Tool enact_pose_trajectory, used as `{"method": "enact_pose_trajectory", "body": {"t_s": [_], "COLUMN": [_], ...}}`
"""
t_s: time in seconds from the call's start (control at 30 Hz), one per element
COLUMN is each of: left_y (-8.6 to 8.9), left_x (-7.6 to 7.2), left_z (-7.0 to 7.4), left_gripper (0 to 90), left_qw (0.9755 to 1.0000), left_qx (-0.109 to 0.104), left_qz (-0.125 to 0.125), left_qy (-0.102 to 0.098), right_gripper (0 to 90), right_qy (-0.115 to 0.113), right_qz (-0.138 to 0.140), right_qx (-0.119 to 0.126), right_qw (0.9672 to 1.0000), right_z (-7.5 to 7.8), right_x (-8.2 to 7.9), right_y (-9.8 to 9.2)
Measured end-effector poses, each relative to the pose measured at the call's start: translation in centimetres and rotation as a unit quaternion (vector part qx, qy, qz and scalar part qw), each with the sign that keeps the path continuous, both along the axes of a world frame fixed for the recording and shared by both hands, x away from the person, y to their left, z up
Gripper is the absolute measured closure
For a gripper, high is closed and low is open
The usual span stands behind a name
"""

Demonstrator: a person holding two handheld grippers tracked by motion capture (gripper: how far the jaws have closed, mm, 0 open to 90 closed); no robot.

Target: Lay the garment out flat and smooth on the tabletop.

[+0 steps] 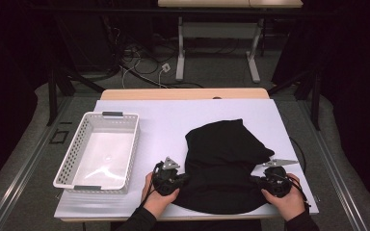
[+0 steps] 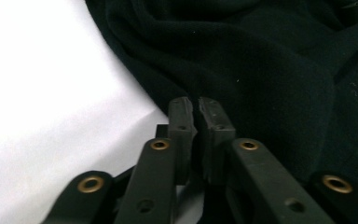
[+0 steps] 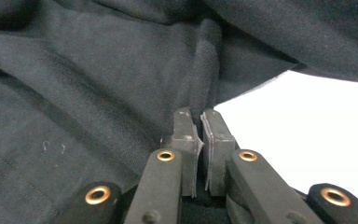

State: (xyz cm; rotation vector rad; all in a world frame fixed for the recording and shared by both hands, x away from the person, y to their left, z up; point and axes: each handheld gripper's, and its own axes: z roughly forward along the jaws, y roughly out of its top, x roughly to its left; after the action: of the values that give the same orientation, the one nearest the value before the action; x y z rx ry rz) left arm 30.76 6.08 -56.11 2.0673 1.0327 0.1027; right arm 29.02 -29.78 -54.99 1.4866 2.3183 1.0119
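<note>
A black garment [image 1: 224,159] lies crumpled on the right half of the white table top [image 1: 164,120]. My left gripper [image 1: 185,178] is at the garment's lower left edge, and my right gripper [image 1: 256,180] is at its lower right edge. In the left gripper view the jaws [image 2: 196,105] stand shut, with the edge of the dark cloth [image 2: 261,70] running in between the pads. In the right gripper view the jaws [image 3: 201,116] are shut on a raised fold of the cloth [image 3: 98,93]. A hand holds each gripper near the table's front edge.
A white perforated basket [image 1: 120,115] stands on the left of the table with nothing inside it. Bare white surface lies between the basket and the garment. Beyond the table are dark floor, cables and the legs of another table [image 1: 180,53].
</note>
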Motion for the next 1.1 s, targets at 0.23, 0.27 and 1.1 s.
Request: {"method": "enact_pose_trajectory", "body": {"t_s": [0.23, 0.27, 1.1], "left_y": [0.7, 0.8, 6.0], "left_x": [0.0, -0.1, -5.7], "left_z": [0.5, 0.6, 5.3], "left_gripper": [86.8, 86.8, 87.9], "left_qw": [0.9996, 0.9995, 0.9963], "left_qx": [-0.004, -0.008, -0.058], "left_qz": [0.022, 0.025, 0.059], "left_qy": [0.017, 0.018, 0.024], "right_gripper": [86.4, 86.4, 86.7], "right_qy": [-0.005, -0.002, 0.027], "right_qz": [-0.005, -0.010, -0.021], "right_qx": [0.011, 0.015, 0.079], "right_qw": [0.9999, 0.9998, 0.9963], "right_z": [0.4, 0.5, 4.4], "right_x": [-0.3, -0.3, -4.4], "right_y": [-0.4, -0.4, -2.2]}}
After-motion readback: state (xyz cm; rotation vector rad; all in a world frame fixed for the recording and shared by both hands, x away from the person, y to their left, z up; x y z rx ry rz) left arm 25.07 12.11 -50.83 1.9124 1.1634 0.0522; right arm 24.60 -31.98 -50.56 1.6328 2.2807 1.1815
